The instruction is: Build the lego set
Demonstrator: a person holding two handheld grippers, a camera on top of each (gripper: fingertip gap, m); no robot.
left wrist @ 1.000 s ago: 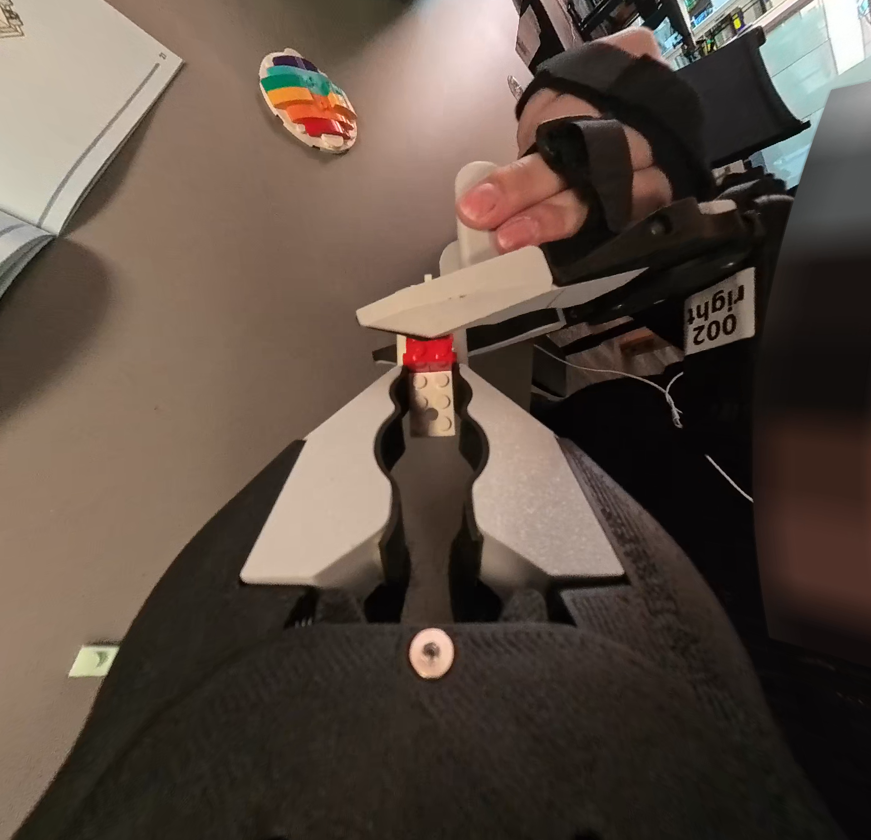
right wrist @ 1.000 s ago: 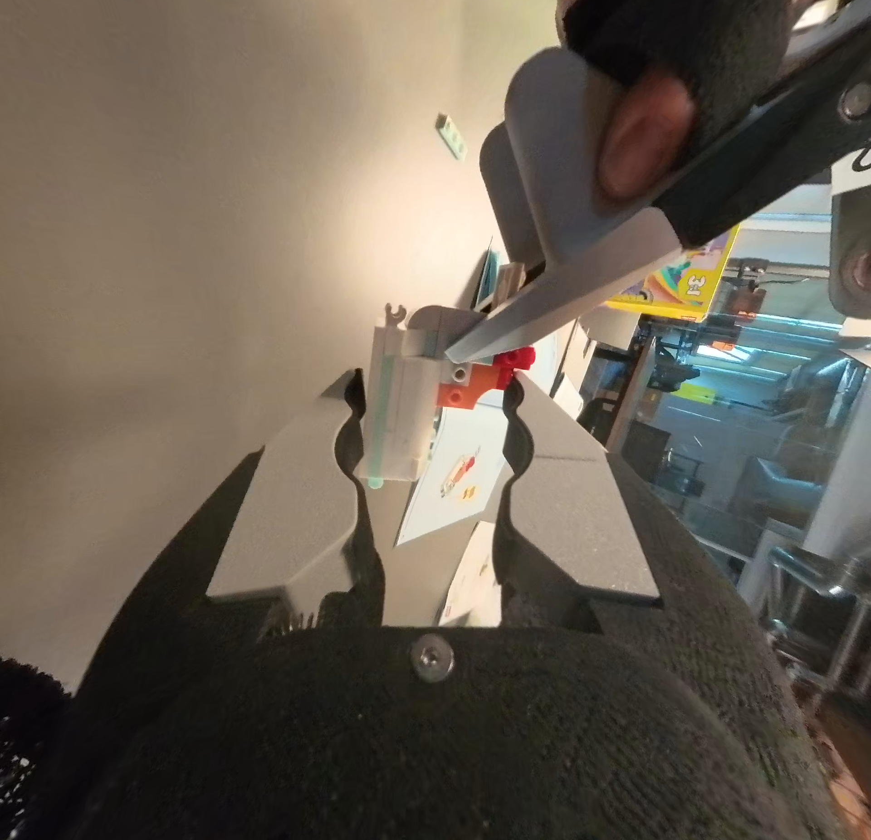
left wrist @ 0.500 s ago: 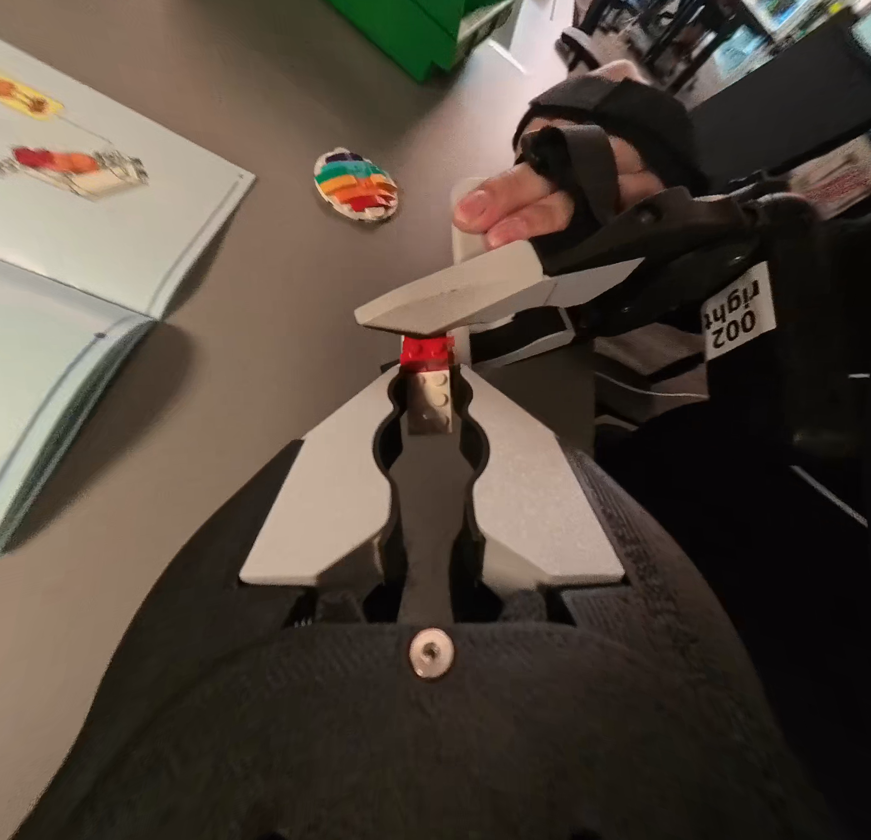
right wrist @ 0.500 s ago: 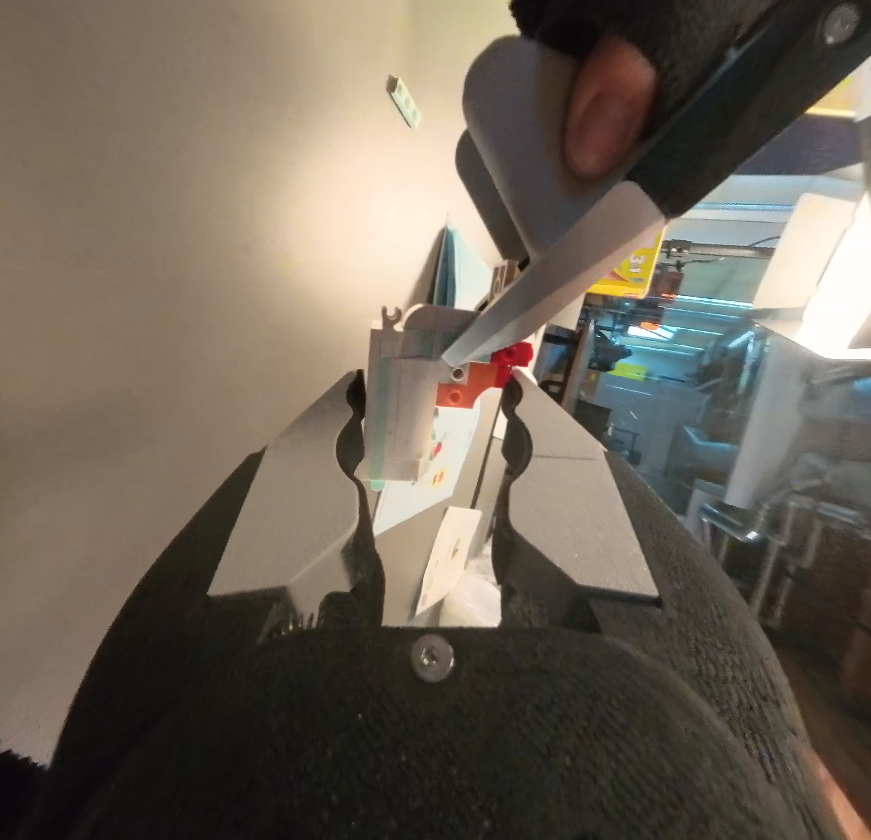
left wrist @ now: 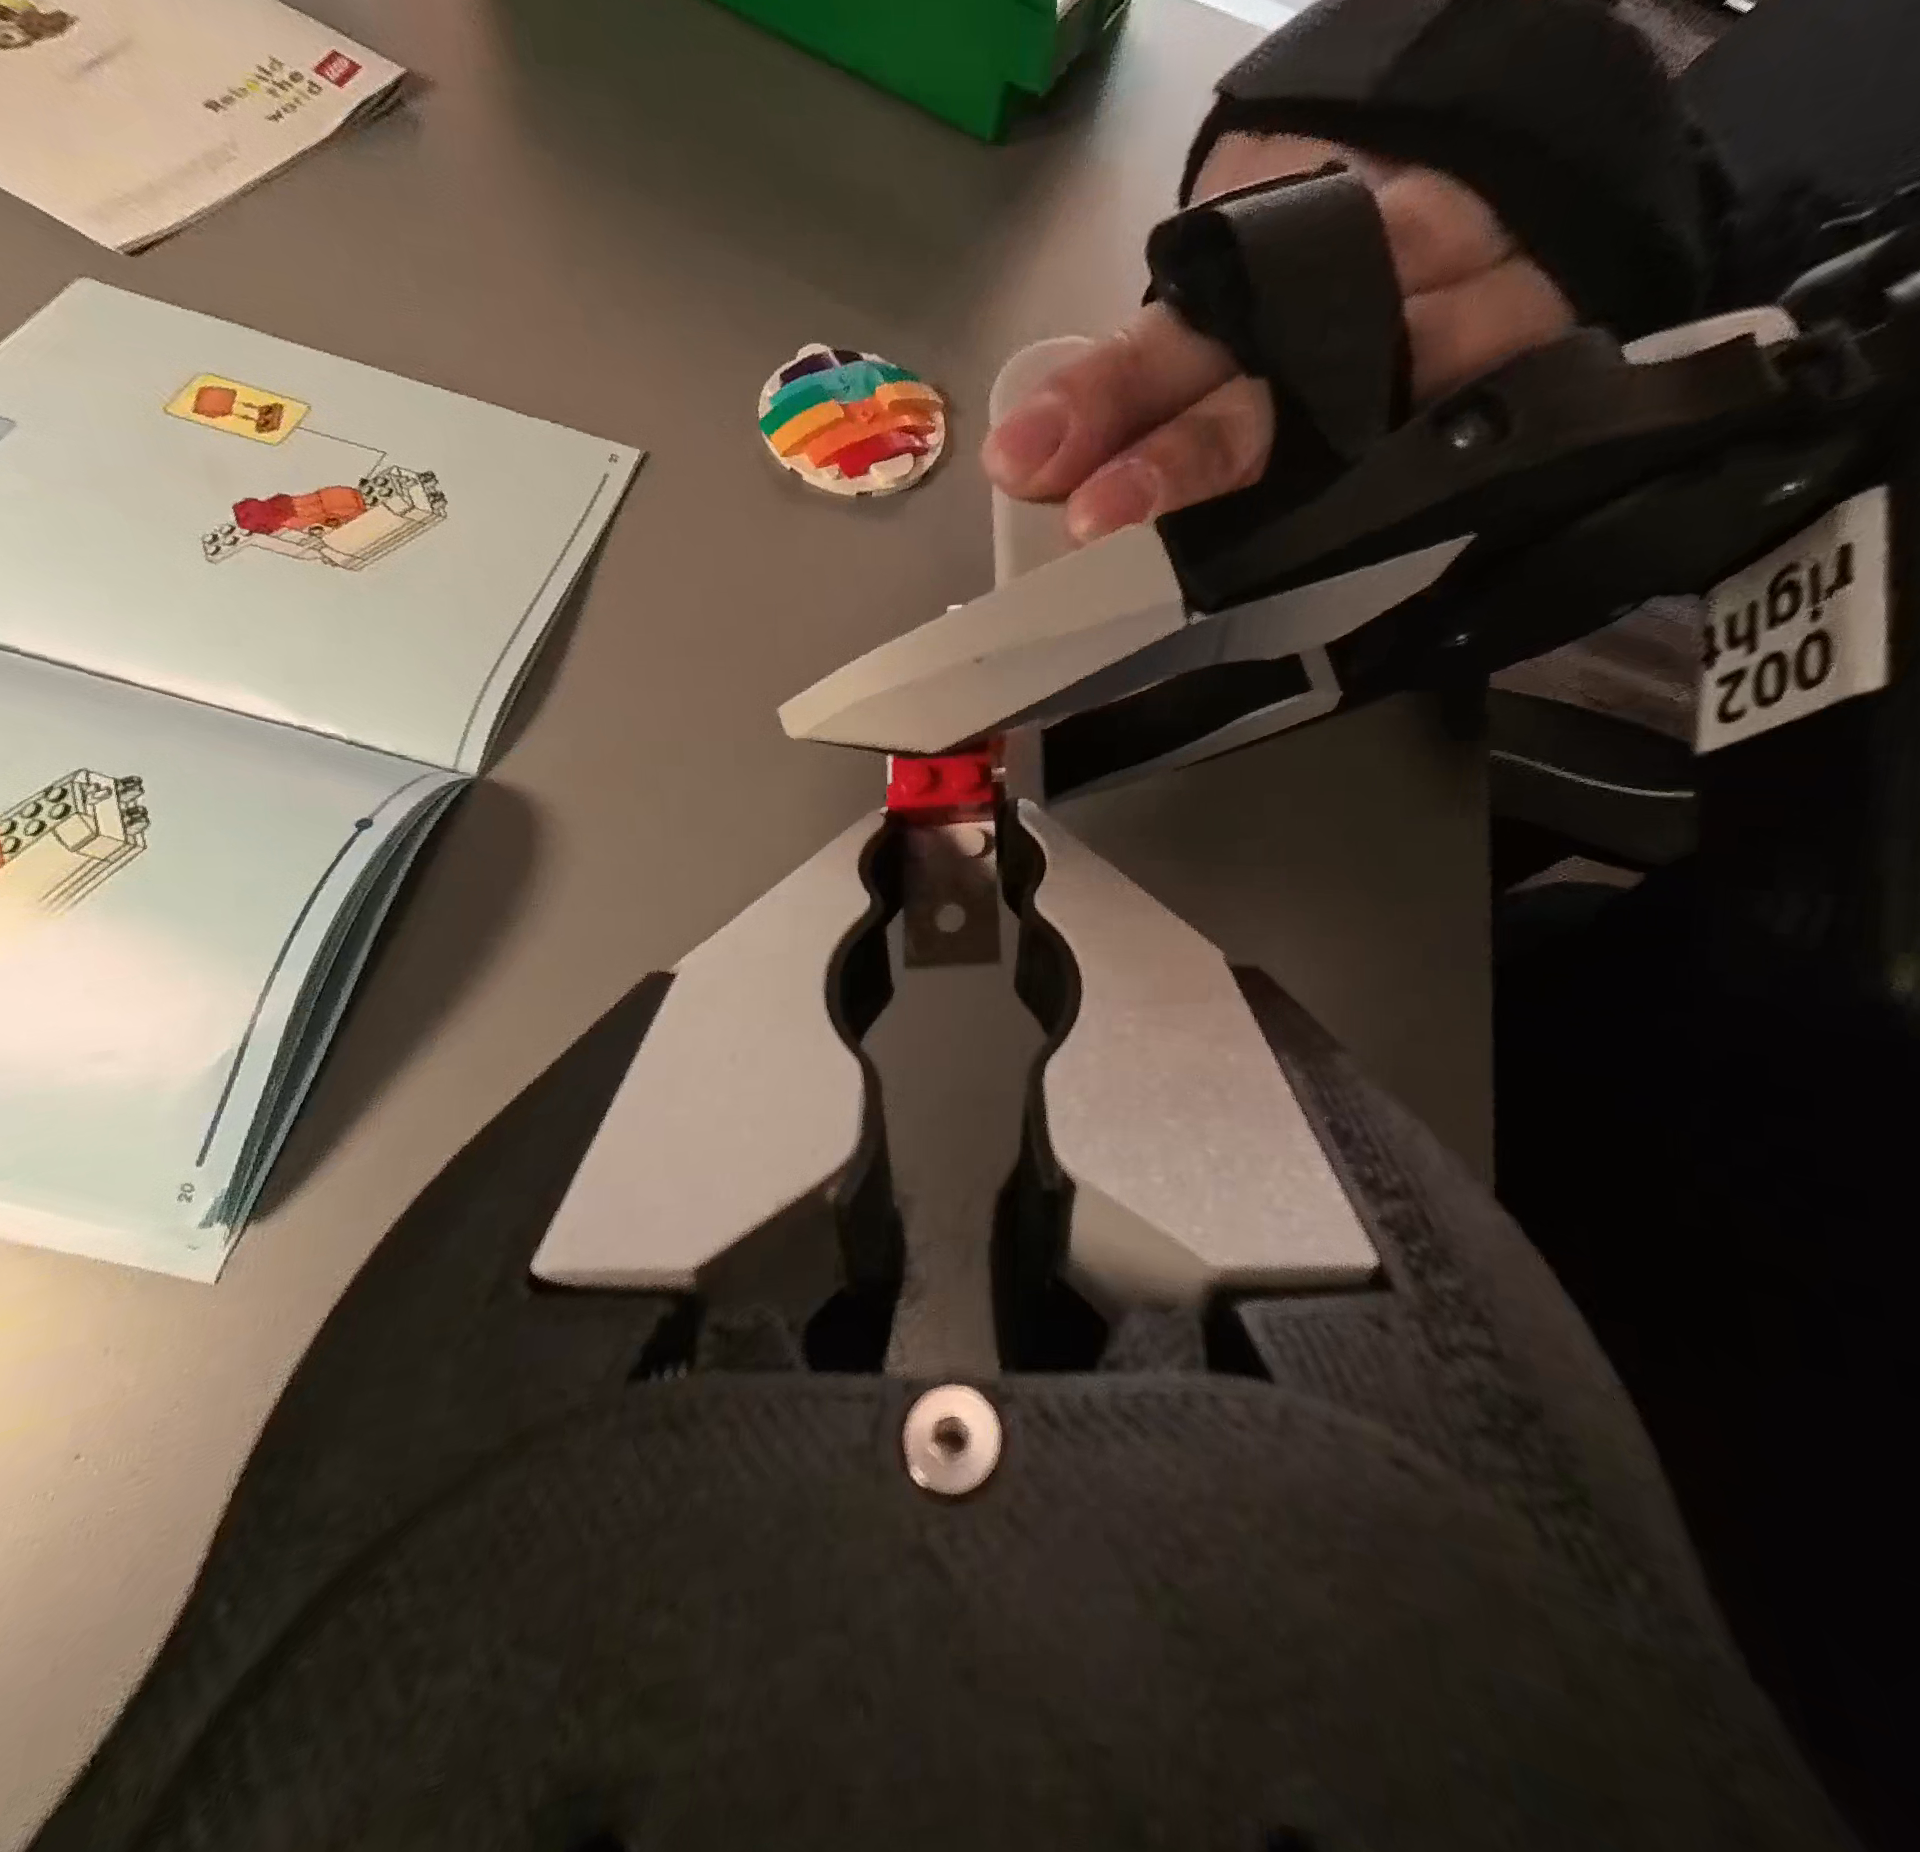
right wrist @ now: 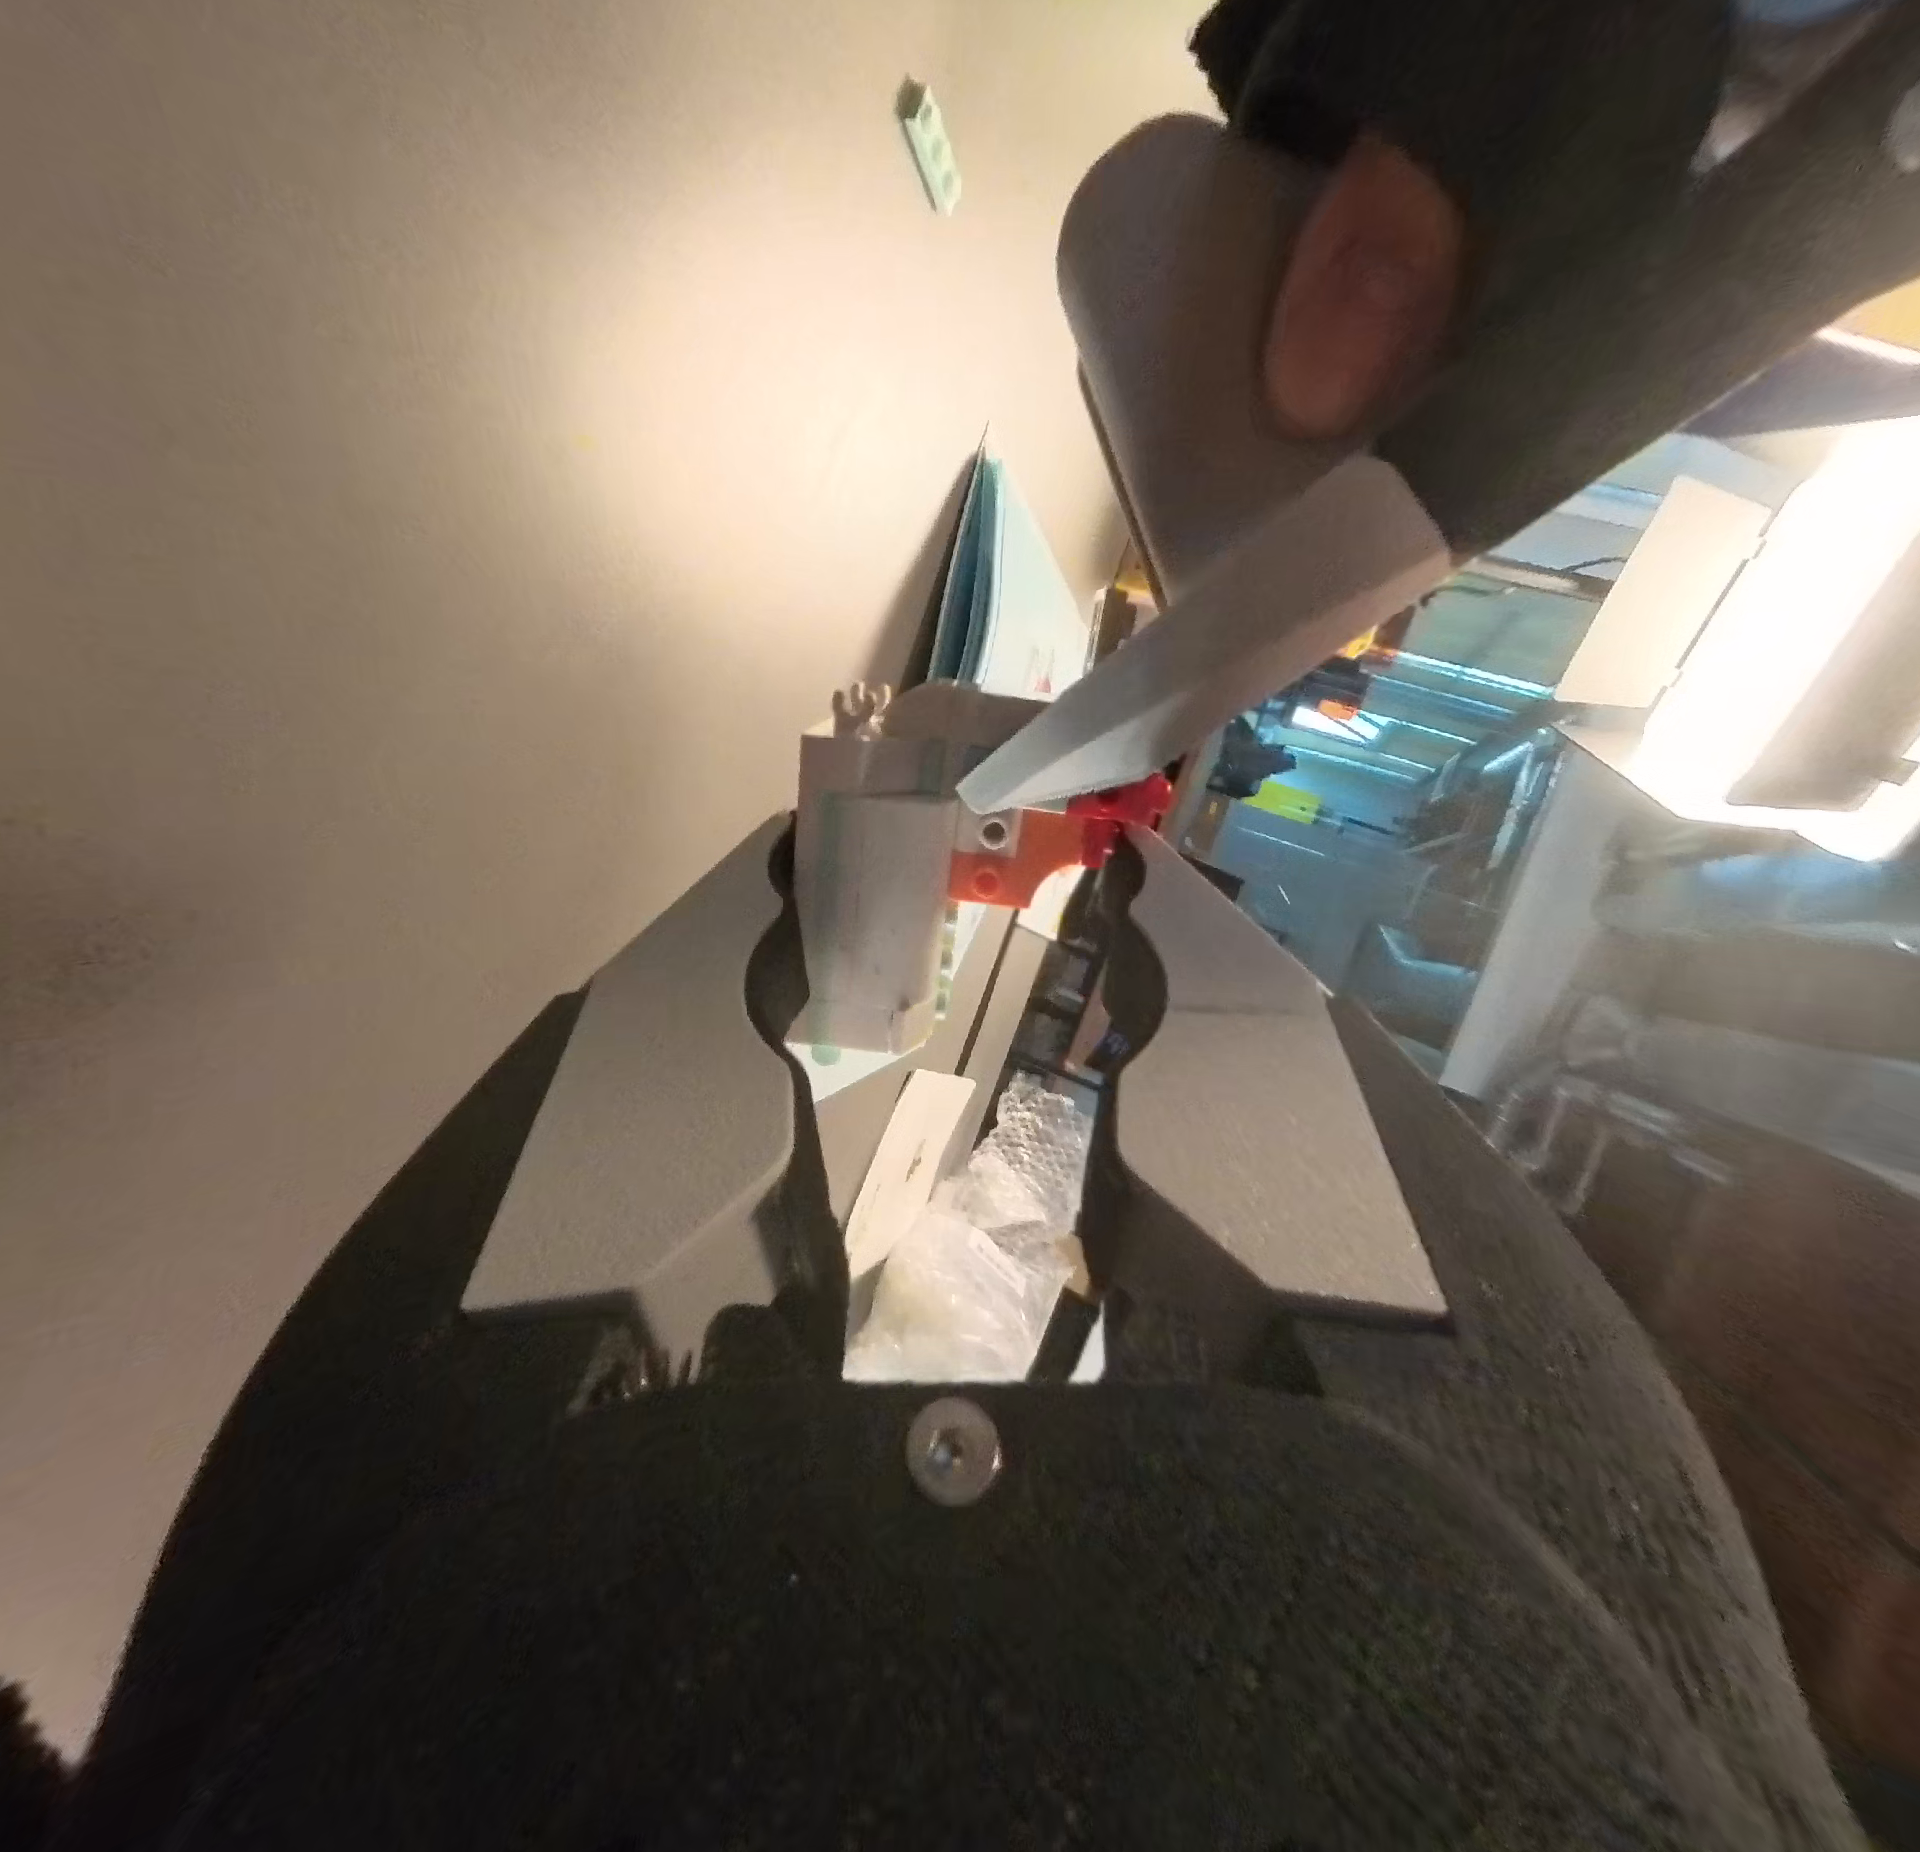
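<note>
A small lego build is held between both grippers above the grey table (left wrist: 644, 244). In the left wrist view my left gripper (left wrist: 951, 831) is shut on its grey plate (left wrist: 951, 919), with a red piece (left wrist: 940, 786) at the fingertips. The right gripper's upper finger (left wrist: 997, 659) presses on the red piece from the right. In the right wrist view my right gripper (right wrist: 956, 857) is shut on the build (right wrist: 873, 898): a white block, an orange piece (right wrist: 997, 872) and the red piece (right wrist: 1117, 810). The left gripper's finger (right wrist: 1164, 690) reaches in from the upper right and covers the build's top.
An open instruction booklet (left wrist: 260, 659) lies at the left, a second leaflet (left wrist: 177, 88) behind it. A round rainbow-coloured lego disc (left wrist: 852, 420) lies mid-table. A green box (left wrist: 883, 5) stands at the back. A pale green plate (right wrist: 930, 145) and plastic bags (right wrist: 997, 1210) show in the right wrist view. Left and right tips are no more than a few centimetres apart.
Both grippers have swung together with the build still held between them; the booklet, disc and green box have come further into the left wrist view. Neither grip has changed.
</note>
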